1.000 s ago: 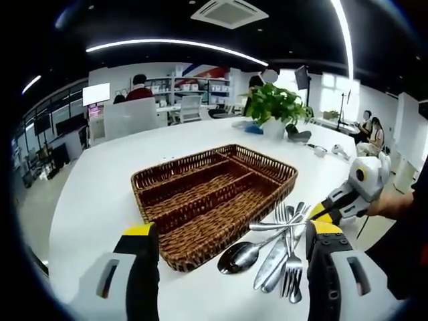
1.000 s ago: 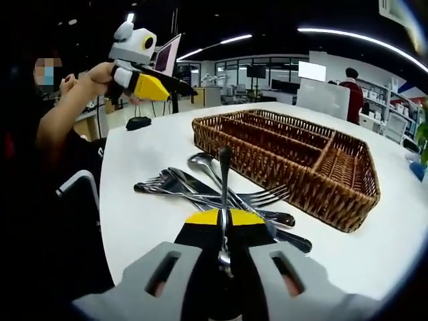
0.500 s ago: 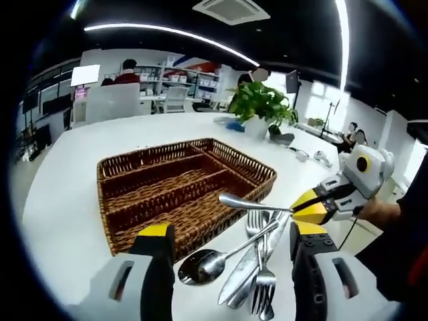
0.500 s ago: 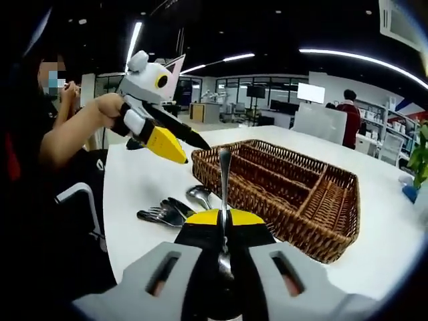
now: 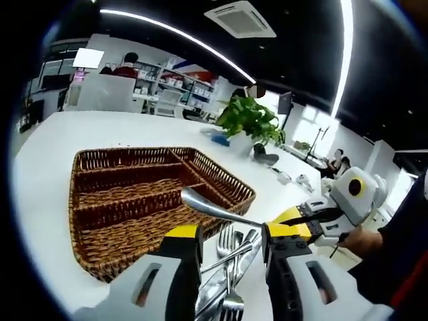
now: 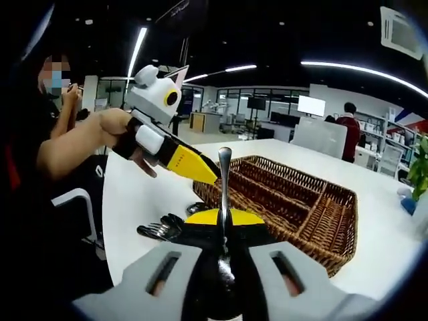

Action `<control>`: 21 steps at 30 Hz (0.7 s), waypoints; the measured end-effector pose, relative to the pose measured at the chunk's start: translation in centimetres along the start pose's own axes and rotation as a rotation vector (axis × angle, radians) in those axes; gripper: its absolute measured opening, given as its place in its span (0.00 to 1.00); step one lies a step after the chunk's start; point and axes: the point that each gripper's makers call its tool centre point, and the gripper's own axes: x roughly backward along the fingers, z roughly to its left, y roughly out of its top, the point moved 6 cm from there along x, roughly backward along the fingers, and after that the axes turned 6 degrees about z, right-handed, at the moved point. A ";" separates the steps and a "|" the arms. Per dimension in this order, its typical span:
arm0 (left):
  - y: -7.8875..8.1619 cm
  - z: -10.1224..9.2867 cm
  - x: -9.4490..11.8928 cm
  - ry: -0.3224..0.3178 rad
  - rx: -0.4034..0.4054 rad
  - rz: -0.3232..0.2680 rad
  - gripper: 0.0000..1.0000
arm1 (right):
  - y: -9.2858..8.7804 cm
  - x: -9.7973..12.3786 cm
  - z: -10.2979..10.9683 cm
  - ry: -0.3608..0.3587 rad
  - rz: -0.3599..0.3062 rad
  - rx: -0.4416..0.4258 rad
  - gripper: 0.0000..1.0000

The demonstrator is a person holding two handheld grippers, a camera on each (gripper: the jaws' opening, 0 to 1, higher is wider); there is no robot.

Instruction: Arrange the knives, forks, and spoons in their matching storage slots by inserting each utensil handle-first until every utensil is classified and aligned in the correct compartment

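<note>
My right gripper (image 6: pixel 224 217) is shut on a steel spoon (image 6: pixel 225 175), its handle pointing forward toward the brown wicker tray (image 6: pixel 298 202). In the left gripper view that spoon (image 5: pixel 212 208) hangs above the near corner of the wicker tray (image 5: pixel 127 200), carried by the right gripper (image 5: pixel 286 217) coming in from the right. My left gripper (image 5: pixel 233 234) is open, its jaws either side of the utensil pile (image 5: pixel 231 264) on the white table. The right gripper view has the left gripper (image 6: pixel 199 172) held by a hand, close to the spoon's handle, above the pile (image 6: pixel 162 229).
The tray has long compartments and a short cross slot, and I see nothing lying in them. A potted plant (image 5: pixel 246 120) and small items stand beyond it on the white table (image 5: pixel 47 140). A person's arm (image 6: pixel 73 144) reaches in at left. People and desks fill the background.
The right gripper has lifted the spoon off the pile and carried it over the tray's near corner. The left gripper has come closer to it, lower over the pile.
</note>
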 end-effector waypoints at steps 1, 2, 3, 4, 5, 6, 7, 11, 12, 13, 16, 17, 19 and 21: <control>0.0 -0.1 -0.1 -0.007 0.006 -0.006 0.33 | 0.1 -0.1 0.1 0.001 -0.003 0.002 0.01; 0.1 -0.3 -0.2 -0.018 0.012 -0.015 0.32 | 0.2 -0.1 0.1 0.002 -0.007 0.004 0.01; 0.2 -0.4 -0.3 -0.021 0.016 -0.022 0.31 | 0.4 -0.2 0.2 0.003 -0.013 0.005 0.01; 0.3 -0.5 -0.4 -0.023 0.022 -0.029 0.30 | 0.4 -0.2 0.3 0.003 -0.015 0.006 0.01; 0.3 -0.5 -0.4 -0.022 0.023 -0.033 0.28 | 0.5 -0.3 0.3 0.004 -0.016 0.006 0.01; 0.4 -0.5 -0.4 -0.022 0.023 -0.036 0.27 | 0.5 -0.3 0.3 -0.001 -0.018 0.008 0.01; 0.5 -0.5 -0.5 -0.021 0.029 -0.047 0.26 | 0.5 -0.3 0.3 -0.002 -0.020 0.008 0.01; 0.7 -0.6 -0.5 -0.025 0.036 -0.061 0.21 | 0.7 -0.2 0.1 -0.006 -0.031 0.004 0.01; 0.8 -0.5 -0.5 -0.023 0.043 -0.074 0.19 | 0.7 -0.2 0.1 -0.007 -0.034 0.004 0.01; 0.9 -0.5 -0.5 -0.021 0.046 -0.082 0.18 | 0.8 -0.1 0.1 -0.009 -0.037 0.002 0.01; 1.0 -0.5 -0.6 -0.041 0.066 -0.100 0.16 | 0.8 -0.1 0.0 -0.013 -0.040 -0.002 0.01; 1.0 -0.5 -0.7 -0.047 0.070 -0.104 0.16 | 0.8 -0.1 -0.1 -0.014 -0.043 -0.004 0.01; 1.1 -0.6 -0.7 -0.052 0.071 -0.111 0.14 | 0.8 -0.1 -0.2 -0.015 -0.043 -0.009 0.01; 1.3 -0.8 -0.6 -0.065 0.076 -0.127 0.11 | 0.8 -0.2 -0.3 -0.016 -0.042 -0.012 0.01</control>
